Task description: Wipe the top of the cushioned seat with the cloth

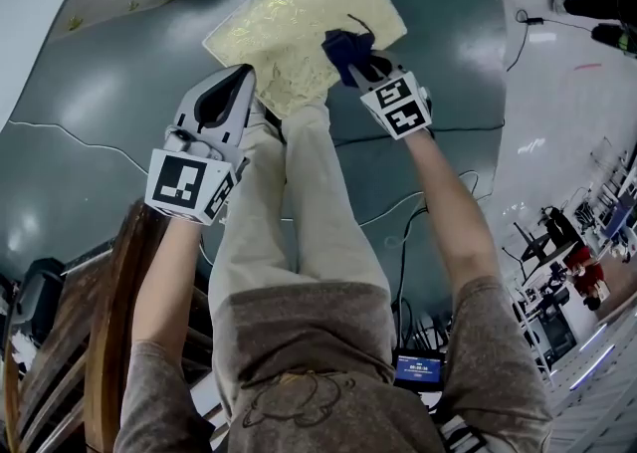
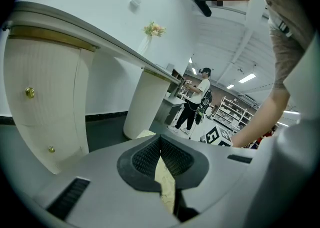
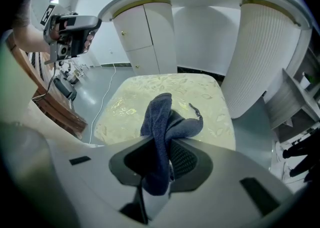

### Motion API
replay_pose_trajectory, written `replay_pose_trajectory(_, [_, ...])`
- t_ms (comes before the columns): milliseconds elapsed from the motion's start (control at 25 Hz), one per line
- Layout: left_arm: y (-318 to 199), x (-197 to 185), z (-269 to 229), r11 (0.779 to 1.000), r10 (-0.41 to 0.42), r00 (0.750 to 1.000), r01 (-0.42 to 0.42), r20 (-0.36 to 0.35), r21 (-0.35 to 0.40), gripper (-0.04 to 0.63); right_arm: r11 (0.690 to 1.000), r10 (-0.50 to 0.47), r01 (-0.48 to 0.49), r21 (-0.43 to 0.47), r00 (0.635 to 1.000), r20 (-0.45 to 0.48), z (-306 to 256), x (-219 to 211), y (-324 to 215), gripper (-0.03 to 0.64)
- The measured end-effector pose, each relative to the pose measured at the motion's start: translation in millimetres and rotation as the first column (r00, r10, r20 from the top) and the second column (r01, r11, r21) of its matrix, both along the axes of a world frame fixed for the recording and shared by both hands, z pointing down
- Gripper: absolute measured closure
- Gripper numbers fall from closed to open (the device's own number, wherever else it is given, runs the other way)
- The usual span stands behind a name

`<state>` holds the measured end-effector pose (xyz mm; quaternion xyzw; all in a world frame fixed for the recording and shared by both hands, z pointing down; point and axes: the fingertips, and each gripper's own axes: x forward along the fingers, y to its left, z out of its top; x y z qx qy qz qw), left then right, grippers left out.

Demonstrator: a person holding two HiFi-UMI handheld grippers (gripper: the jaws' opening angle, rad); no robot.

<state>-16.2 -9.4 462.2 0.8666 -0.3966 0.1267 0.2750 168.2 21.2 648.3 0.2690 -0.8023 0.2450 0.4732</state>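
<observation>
Nearest in the head view, the person's beige trouser legs (image 1: pixel 299 212) were seen between both forearms, with a brown wooden frame (image 1: pixel 109 322) at the lower left. The left gripper (image 1: pixel 239 78) was held over the near left corner of the cushioned seat (image 1: pixel 289 13). In the left gripper view its jaws (image 2: pixel 161 157) were seen drawn together at the tips with nothing held, and a sliver of the pale seat showed through the slit behind them. The right gripper (image 1: pixel 363 68) was held at the seat's near right edge, jaws clamped on the dark blue cloth (image 1: pixel 343 48). The cloth (image 3: pixel 160 122) was seen bunched and standing up out of the right gripper (image 3: pixel 159 167), its loose end drooped over the yellow patterned seat (image 3: pixel 200 96); contact with the seat top could not be confirmed. Beyond, a grey glossy floor (image 1: pixel 90 103) with a thin cable (image 1: pixel 60 132) was noted, then a white cabinet (image 3: pixel 145 41) and a white fluted column (image 3: pixel 260 56). A standing person (image 2: pixel 195 101) was seen far off.
</observation>
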Motion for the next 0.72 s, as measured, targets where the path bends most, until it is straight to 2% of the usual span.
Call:
replay_pose_trajectory(520, [-19,25,6,1.000,0.021,1.000,-0.021,0.005,-0.015,0.578,0.999,0.034,-0.033,0.040,0.998,-0.045,5,65,-40,0.525])
replay_pose_trajectory(720, [-24,32,12,1.000,0.024,1.000,-0.024,0.006,-0.020,0.578,0.995,0.083,-0.080,0.051,0.994,-0.065,9,87,-53,0.525])
